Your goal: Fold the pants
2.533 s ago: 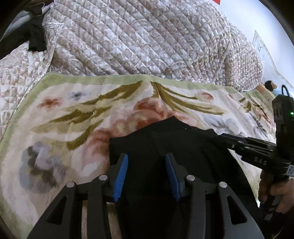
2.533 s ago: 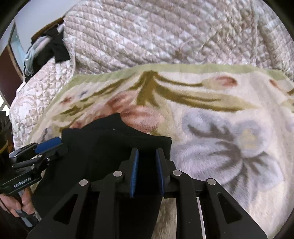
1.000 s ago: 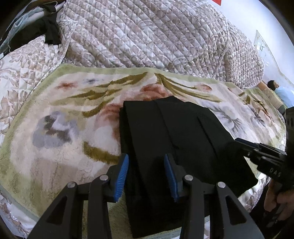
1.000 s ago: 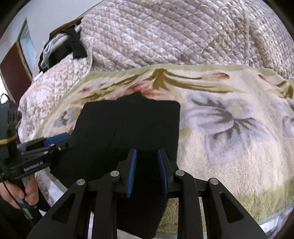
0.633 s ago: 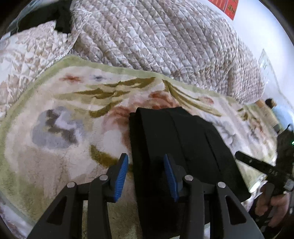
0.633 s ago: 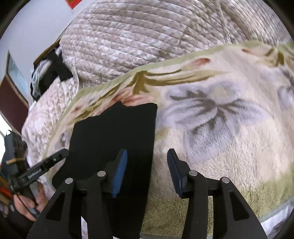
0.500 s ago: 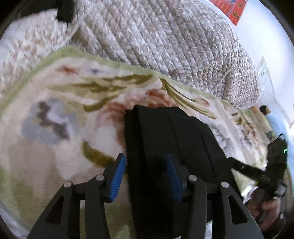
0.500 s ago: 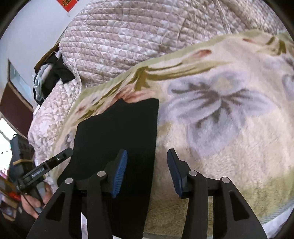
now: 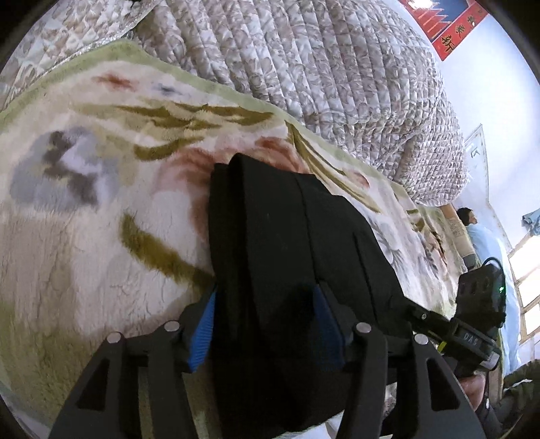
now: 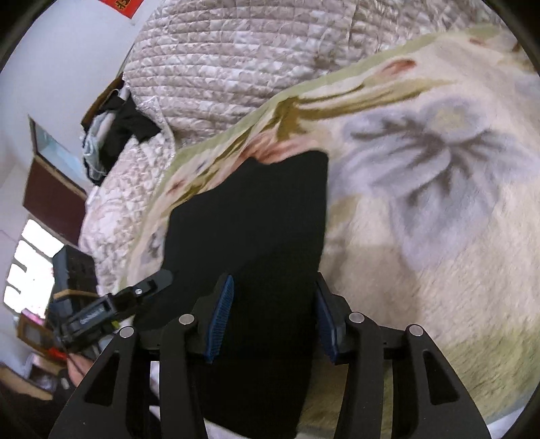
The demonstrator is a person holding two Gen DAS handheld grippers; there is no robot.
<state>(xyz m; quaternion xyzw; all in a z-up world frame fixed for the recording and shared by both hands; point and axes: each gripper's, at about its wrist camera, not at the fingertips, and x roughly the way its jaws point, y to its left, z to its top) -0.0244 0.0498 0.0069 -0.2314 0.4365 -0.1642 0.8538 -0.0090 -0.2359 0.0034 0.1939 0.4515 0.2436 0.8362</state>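
The black pants (image 9: 287, 236) lie folded in a long flat stack on the floral blanket (image 9: 84, 236), their near end hanging over the bed's edge. My left gripper (image 9: 263, 327) straddles the stack's near left part. Its jaws are opening, and the cloth lies loose between the blue pads (image 9: 202, 331). In the right wrist view the pants (image 10: 253, 229) run up the middle. My right gripper (image 10: 273, 324) stands open over their near right part, pads clear of the cloth. Each gripper shows in the other's view: right (image 9: 472, 334), left (image 10: 101, 314).
A quilted cover (image 9: 320, 67) is heaped behind the blanket (image 10: 438, 270). Dark clothes (image 10: 114, 135) lie piled at the far left. A person (image 9: 469, 219) in light blue sits or lies past the bed's right end. A red banner (image 9: 449, 30) hangs on the wall.
Both grippers have let go of the pants and their jaws stand wider. Both hands have rolled and sunk a little toward the pants' near end. The pants lie still.
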